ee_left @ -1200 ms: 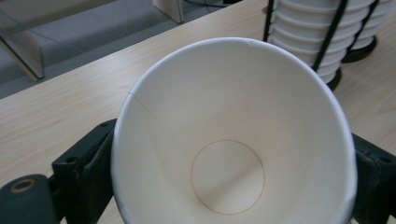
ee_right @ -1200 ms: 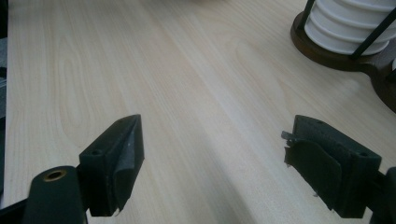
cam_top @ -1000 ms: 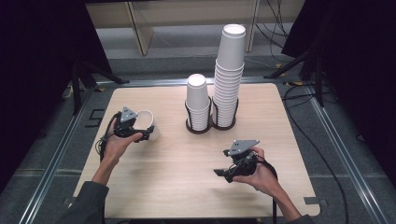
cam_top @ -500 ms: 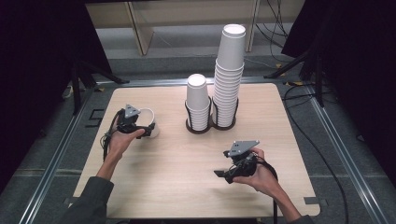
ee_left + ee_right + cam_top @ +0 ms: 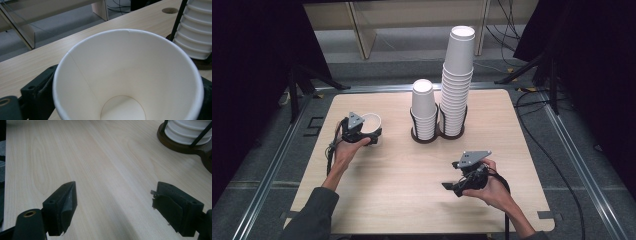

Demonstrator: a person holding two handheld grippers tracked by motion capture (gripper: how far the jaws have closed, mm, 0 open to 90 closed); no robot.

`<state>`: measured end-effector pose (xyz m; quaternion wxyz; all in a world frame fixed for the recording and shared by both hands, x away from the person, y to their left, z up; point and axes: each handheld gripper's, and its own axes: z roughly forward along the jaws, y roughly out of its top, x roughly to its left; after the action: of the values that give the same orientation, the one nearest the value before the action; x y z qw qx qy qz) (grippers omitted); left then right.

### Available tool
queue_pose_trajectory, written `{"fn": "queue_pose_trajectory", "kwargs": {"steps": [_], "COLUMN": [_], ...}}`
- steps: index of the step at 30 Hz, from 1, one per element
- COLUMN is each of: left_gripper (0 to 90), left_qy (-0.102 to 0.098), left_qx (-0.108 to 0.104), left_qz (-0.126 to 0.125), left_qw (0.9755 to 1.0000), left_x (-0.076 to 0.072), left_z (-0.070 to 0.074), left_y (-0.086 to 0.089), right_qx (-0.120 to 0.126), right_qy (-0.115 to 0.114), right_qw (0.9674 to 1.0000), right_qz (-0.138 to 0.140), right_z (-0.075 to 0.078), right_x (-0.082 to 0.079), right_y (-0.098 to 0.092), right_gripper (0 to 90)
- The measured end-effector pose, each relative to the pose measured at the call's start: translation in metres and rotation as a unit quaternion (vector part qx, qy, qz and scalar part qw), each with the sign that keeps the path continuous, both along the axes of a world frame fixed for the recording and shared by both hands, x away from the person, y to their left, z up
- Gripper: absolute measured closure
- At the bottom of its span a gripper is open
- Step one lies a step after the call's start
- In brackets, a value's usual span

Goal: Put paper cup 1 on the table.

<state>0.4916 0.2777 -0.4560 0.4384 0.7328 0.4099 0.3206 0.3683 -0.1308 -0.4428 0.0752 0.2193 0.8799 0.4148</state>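
A white paper cup (image 5: 371, 121) stands upright at the left of the wooden table (image 5: 412, 200). My left gripper (image 5: 373, 135) has a jaw against each side of it. Its jaws have just been opening, and the cup is still between them. In the left gripper view the cup's open mouth (image 5: 130, 75) faces me, with a black jaw at either side. My right gripper (image 5: 452, 186) hovers low over the table's front right, open, with nothing between its jaws (image 5: 113, 202).
A dark wire holder (image 5: 432, 136) at the back middle holds a short stack of white cups (image 5: 423, 107) and a tall stack (image 5: 458, 75). Cables trail from both grippers. Metal rails run along the table's sides.
The left hand has sunk and shifted slightly right with the cup, which now sits lower on the table. The right hand has kept still.
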Motion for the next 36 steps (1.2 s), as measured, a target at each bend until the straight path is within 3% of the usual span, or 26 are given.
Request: {"fn": "queue_pose_trajectory", "kwargs": {"steps": [7,23,26,29,32,35,36], "left_gripper": [10.1,14.4,14.4,14.5,14.5,14.5,14.5], "left_qy": [-0.002,0.029,0.023,0.018,0.022,0.025,0.030], "left_qx": [-0.020,-0.007,-0.009,0.009,-0.005,-0.005,-0.004], "left_qz": [-0.007,-0.006,-0.012,-0.002,-0.005,-0.013,-0.006], "left_qw": [0.9998,0.9995,0.9996,0.9998,0.9997,0.9996,0.9995], "left_x": [0.000,0.002,0.000,-0.004,-0.007,-0.009,-0.012], "left_z": [-0.016,-0.029,-0.032,-0.032,-0.028,-0.027,-0.027], "left_y": [0.004,0.014,0.017,0.020,0.024,0.027,0.027], "right_qx": [0.000,0.001,0.001,0.000,0.003,0.002,0.002], "right_qy": [-0.007,0.001,-0.004,-0.004,0.002,0.001,-0.001], "right_qw": [1.0000,1.0000,1.0000,1.0000,1.0000,1.0000,1.0000], "right_qz": [0.002,0.002,0.003,0.003,0.002,-0.004,-0.002], "right_z": [0.001,0.000,0.001,0.001,0.001,0.001,0.001], "right_x": [-0.001,-0.003,-0.003,-0.003,-0.003,-0.004,-0.004], "right_y": [-0.001,-0.004,-0.005,-0.006,-0.007,-0.008,-0.008], "right_gripper": [19.3,19.4,19.5,19.5,19.6,19.6,19.6]}}
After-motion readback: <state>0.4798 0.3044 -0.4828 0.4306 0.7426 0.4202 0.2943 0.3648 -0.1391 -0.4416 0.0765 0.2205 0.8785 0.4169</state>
